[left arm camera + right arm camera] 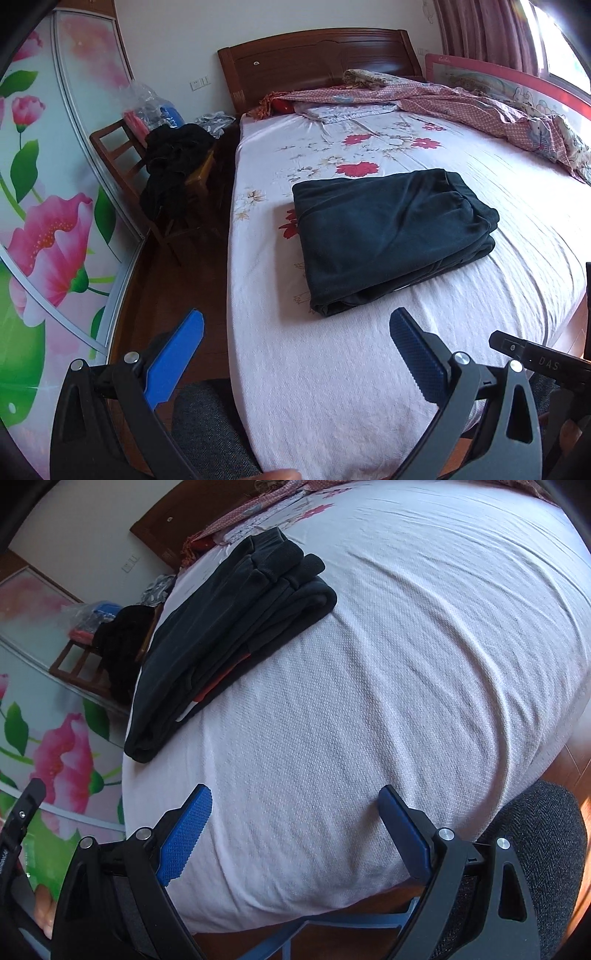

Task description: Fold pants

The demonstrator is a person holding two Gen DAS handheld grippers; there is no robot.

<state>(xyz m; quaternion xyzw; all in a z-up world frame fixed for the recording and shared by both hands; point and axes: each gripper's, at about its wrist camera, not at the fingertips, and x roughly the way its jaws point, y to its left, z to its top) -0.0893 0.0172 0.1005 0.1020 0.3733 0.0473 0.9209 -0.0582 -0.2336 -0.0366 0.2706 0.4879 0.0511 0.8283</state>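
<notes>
Fingers of both grippers spread wide, empty.

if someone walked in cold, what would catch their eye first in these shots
The dark folded pants lie in a neat stack mid-bed on the pale floral sheet. The left gripper and right gripper are both open, short of the pants. Left of the bed, big pink flowers cover the wardrobe door.

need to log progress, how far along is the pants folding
Looks done: the dark pants lie in a compact layered stack on the bed. Nothing in hand: left hand-held gripper and right hand-held gripper are open, clear of the fabric. Little appears left.
</notes>
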